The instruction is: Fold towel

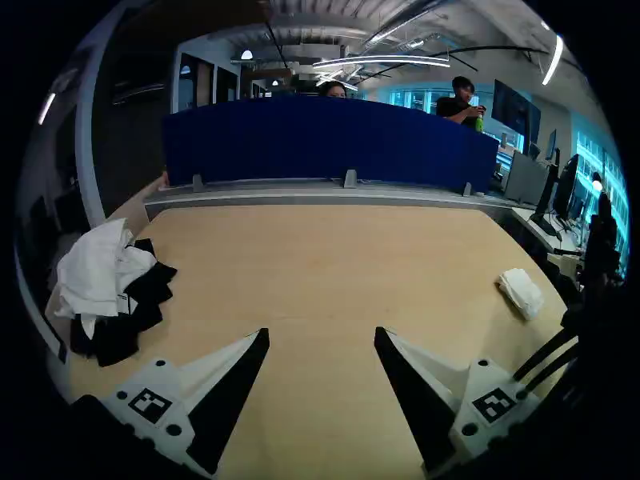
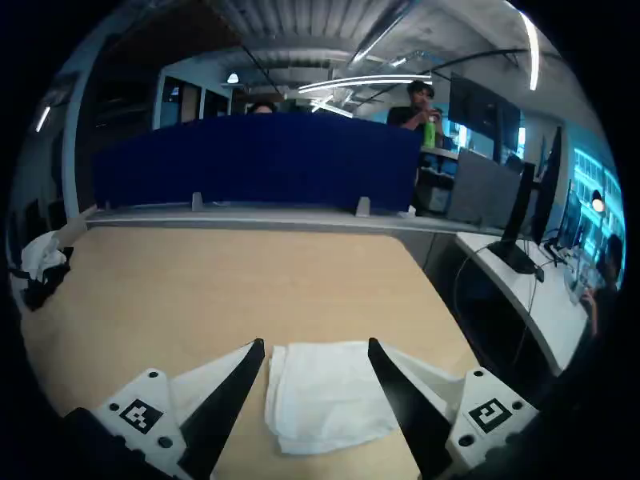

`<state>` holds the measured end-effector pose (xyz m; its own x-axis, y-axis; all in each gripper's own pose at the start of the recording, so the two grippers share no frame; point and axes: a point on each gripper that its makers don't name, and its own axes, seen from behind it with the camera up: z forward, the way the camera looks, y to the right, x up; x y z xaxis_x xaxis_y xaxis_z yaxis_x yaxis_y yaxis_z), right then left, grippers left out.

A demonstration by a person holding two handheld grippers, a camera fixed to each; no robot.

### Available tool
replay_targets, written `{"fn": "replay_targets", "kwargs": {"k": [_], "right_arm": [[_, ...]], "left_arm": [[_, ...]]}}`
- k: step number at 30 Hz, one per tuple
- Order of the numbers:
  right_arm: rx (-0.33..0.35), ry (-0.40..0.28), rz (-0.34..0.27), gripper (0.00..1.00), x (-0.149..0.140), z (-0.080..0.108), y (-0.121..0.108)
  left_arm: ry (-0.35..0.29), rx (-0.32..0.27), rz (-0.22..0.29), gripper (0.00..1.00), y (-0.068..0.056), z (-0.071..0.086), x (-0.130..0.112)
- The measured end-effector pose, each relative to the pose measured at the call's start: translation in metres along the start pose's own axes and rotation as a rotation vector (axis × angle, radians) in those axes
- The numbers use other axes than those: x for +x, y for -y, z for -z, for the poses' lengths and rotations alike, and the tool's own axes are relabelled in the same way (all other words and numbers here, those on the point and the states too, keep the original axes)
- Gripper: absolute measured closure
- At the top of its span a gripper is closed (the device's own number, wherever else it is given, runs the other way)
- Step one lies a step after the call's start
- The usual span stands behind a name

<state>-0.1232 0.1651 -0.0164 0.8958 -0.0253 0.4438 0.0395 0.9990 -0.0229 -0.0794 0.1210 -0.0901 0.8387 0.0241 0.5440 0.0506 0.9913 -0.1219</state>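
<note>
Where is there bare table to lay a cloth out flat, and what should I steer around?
The broad middle of the table is bare, from the blue divider down to the open left gripper. Crowded spots: the white and black cloth pile at the left edge, and the folded towel near the right edge, lying between the open right gripper's fingers.

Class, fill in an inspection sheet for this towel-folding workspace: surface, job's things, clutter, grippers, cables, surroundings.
Surface: wooden table.
Job's things: folded white towel near the table's right edge.
Clutter: pile of white and black cloths on the left side.
Grippers: left gripper open over bare wood; right gripper open, fingers either side of the towel.
Cables: black cables off the table's right.
Surroundings: blue partition, monitors, person behind.
</note>
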Motion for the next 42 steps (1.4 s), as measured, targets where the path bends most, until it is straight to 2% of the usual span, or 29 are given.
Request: {"fn": "replay_targets", "kwargs": {"k": [4, 9, 12, 16, 21, 24, 29, 36, 42], "right_arm": [[0.011, -0.083, -0.006, 0.0, 0.017, 0.008, 0.01], [0.02, -0.24, -0.02, 0.0, 0.054, 0.025, 0.021], [0.014, -0.304, -0.025, 0.0, 0.066, 0.033, 0.027], [0.009, -0.31, -0.024, 0.0, 0.069, 0.036, 0.036], [-0.007, -0.316, -0.021, 0.0, 0.07, 0.04, 0.046], [-0.003, -0.312, -0.022, 0.0, 0.067, 0.044, 0.057], [-0.001, -0.301, -0.009, 0.0, 0.064, 0.051, 0.069], [0.012, -0.31, -0.005, 0.0, 0.069, 0.063, 0.086], [0.017, -0.303, -0.029, 0.0, 0.071, 0.066, 0.09]], "left_arm": [[-0.007, -0.005, -0.004, 0.02, 0.002, -0.003, 0.001], [-0.025, -0.005, -0.008, 0.02, 0.004, -0.005, 0.003], [-0.046, -0.001, -0.006, 0.02, 0.006, -0.005, 0.006], [-0.093, 0.006, -0.005, 0.02, 0.009, -0.006, 0.013], [-0.185, 0.011, -0.006, 0.03, 0.013, -0.005, 0.031], [-0.248, 0.013, 0.004, 0.02, 0.015, -0.004, 0.042], [-0.337, 0.029, 0.038, 0.02, 0.026, -0.006, 0.054], [-0.424, 0.062, 0.04, 0.02, 0.04, -0.014, 0.054], [-0.472, 0.07, 0.031, 0.02, 0.043, -0.021, 0.049]]}}
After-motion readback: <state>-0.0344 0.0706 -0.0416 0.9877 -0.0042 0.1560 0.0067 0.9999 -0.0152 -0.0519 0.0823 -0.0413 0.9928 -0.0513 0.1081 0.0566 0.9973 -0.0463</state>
